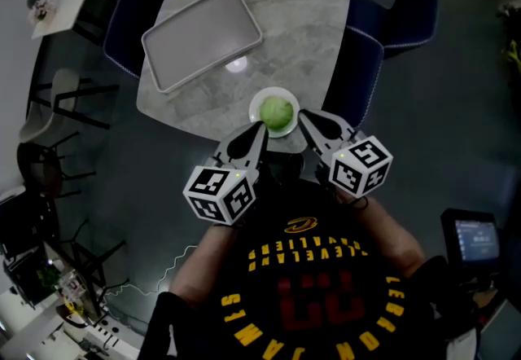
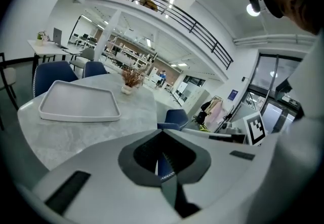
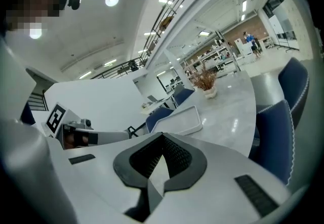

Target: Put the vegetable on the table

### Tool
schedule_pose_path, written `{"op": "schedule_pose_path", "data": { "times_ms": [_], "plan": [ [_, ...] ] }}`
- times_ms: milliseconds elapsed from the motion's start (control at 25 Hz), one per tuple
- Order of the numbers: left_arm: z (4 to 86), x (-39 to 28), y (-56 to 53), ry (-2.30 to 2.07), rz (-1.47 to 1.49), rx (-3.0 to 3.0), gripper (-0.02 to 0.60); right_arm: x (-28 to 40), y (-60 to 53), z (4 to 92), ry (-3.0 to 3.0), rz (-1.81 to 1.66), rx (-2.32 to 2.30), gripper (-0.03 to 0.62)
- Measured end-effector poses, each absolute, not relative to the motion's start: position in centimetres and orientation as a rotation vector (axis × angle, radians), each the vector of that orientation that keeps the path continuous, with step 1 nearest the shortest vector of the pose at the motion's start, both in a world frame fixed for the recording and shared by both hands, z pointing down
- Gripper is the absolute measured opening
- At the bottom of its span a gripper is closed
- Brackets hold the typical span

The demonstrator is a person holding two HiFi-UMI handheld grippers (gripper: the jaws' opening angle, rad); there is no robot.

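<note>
The left tongs (image 1: 255, 134) are clenched tip to tip with nothing between them, and the right tongs (image 1: 306, 120) are likewise clenched and empty. They point from either side at a round pale-green leafy vegetable (image 1: 276, 112), which sits on a small white round plate (image 1: 257, 101) at the near edge of the grey marble oval worktop (image 1: 309, 24) (neither pair appears to touch the vegetable). Farther along the worktop lies a light grey rectangular tray (image 1: 202, 37). Dark blue upholstered chairs (image 1: 364, 65) stand beside it.
</note>
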State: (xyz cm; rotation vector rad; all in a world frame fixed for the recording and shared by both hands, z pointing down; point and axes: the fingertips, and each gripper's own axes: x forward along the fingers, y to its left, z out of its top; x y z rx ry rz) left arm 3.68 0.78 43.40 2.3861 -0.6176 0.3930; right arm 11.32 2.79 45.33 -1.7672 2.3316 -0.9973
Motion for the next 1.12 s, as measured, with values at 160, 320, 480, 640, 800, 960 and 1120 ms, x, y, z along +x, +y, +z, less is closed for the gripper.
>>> {"op": "schedule_pose_path", "data": {
  "times_ms": [160,320,480,640,800,960,1120],
  "plan": [
    [38.6,4.9,1.3,-0.572,0.266,2.455,0.0,11.2,2.8,40.3,2.41,-0.784,-1.764,0.005],
    [33.6,6.1,1.4,-0.568,0.19,2.566,0.0,11.0,3.0,35.9,2.48,-0.56,-1.761,0.005],
    [30.6,6.3,2.0,-0.61,0.16,2.662,0.0,10.6,3.7,33.4,2.49,-0.414,-1.755,0.005],
    [30.0,6.4,2.6,-0.646,0.156,2.74,0.0,10.1,4.0,32.7,2.493,-0.371,-1.737,0.005],
    [30.8,5.9,2.7,-0.658,0.175,2.73,0.0,9.2,3.8,32.0,2.508,-0.311,-1.699,0.005],
    [31.1,6.3,2.9,-0.651,0.177,2.726,0.0,9.1,3.8,32.2,2.535,-0.313,-1.7,0.005],
    [30.6,7.2,3.0,-0.628,0.15,2.734,0.0,9.5,3.8,32.1,2.562,-0.293,-1.716,0.005]
  ]
}}
